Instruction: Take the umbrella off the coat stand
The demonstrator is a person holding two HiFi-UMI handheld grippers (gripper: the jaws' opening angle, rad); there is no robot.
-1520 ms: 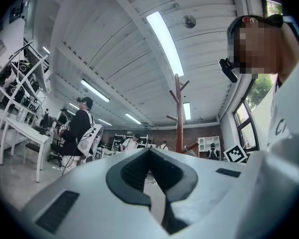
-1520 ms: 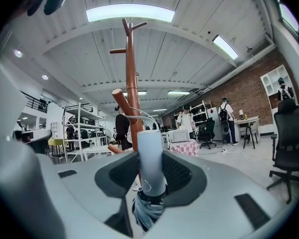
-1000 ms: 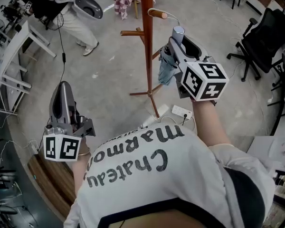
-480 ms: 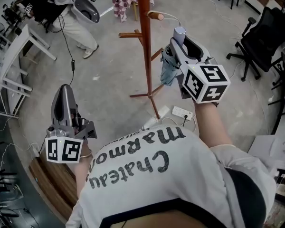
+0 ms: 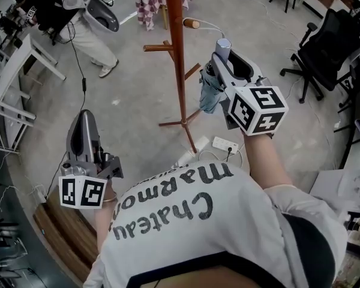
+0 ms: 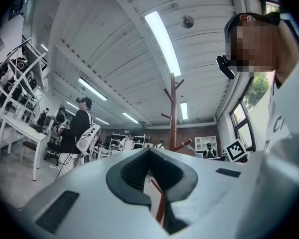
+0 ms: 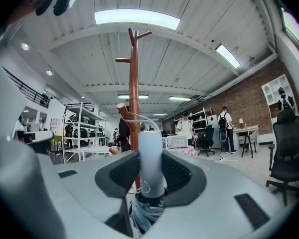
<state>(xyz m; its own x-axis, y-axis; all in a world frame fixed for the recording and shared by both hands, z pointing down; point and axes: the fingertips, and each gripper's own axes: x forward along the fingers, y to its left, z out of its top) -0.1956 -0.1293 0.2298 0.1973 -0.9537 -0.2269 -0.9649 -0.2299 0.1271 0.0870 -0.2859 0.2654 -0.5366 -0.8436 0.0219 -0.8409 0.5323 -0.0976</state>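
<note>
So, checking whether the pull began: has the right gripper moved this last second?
No: the right gripper, shut on the umbrella, keeps its gap from the coat stand; only the camera shifted.

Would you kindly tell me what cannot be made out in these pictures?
umbrella canopy: right gripper view, mostly under the right gripper.
strap: head view, too thin to tell whether it loops the peg.
coat stand top: head view, cut by the upper edge.

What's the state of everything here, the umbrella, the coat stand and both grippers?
coat stand: upright.
umbrella: folded, strap looped over a peg.
right gripper: shut on the umbrella's handle.
left gripper: shut, empty.
</note>
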